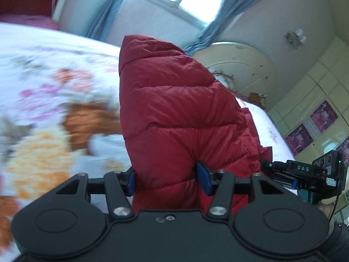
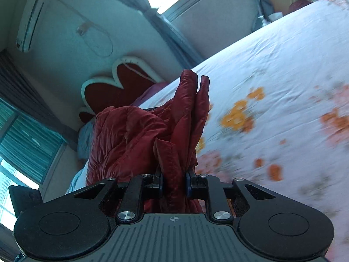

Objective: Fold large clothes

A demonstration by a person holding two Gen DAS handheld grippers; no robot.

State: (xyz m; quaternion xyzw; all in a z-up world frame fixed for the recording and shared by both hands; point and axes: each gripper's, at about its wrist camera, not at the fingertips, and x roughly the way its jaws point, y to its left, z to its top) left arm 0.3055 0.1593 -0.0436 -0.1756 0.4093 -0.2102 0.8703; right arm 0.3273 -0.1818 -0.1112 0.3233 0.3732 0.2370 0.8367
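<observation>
A red quilted puffer jacket [image 1: 174, 113] is lifted above the flowered bed sheet [image 1: 54, 100]. My left gripper [image 1: 168, 178] is shut on a thick padded part of it, with the blue pads pressed into both sides. The other gripper [image 1: 305, 172] shows at the right of the left wrist view, beside the same jacket. In the right wrist view my right gripper [image 2: 174, 184] is shut on a bunched fold of the red jacket [image 2: 135, 137], which sticks up between its fingers and hangs off to the left.
The bed's white flowered sheet [image 2: 272, 87] fills the right of that view. A red heart-shaped headboard [image 2: 113, 87] and a wall air conditioner [image 2: 30, 21] are behind. A cream footboard [image 1: 237, 67], curtains [image 1: 220, 19] and a window lie beyond the jacket.
</observation>
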